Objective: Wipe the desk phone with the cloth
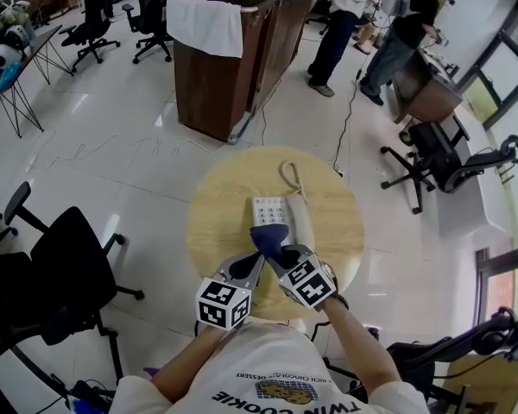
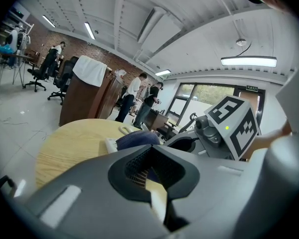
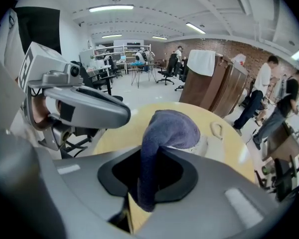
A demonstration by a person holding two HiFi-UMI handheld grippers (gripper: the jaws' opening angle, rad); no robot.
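Note:
A white desk phone (image 1: 271, 209) lies on the round wooden table (image 1: 220, 222), its handset (image 1: 301, 219) on its right side and its coiled cord (image 1: 290, 175) beyond. A dark blue cloth (image 1: 268, 238) is draped over the phone's near end. My right gripper (image 1: 277, 258) is shut on the cloth (image 3: 170, 128), which rises from between the jaws and covers part of the phone (image 3: 201, 146). My left gripper (image 1: 256, 261) sits close beside it on the left, shut, with nothing seen between its jaws (image 2: 150, 156). From the left gripper view the cloth (image 2: 137, 139) bulges just ahead.
A brown wooden cabinet (image 1: 229, 76) with a white towel (image 1: 205, 22) on it stands beyond the table. A black office chair (image 1: 60, 274) is at the left and more chairs (image 1: 440, 158) are at the right. Standing people (image 1: 338, 15) are at the back.

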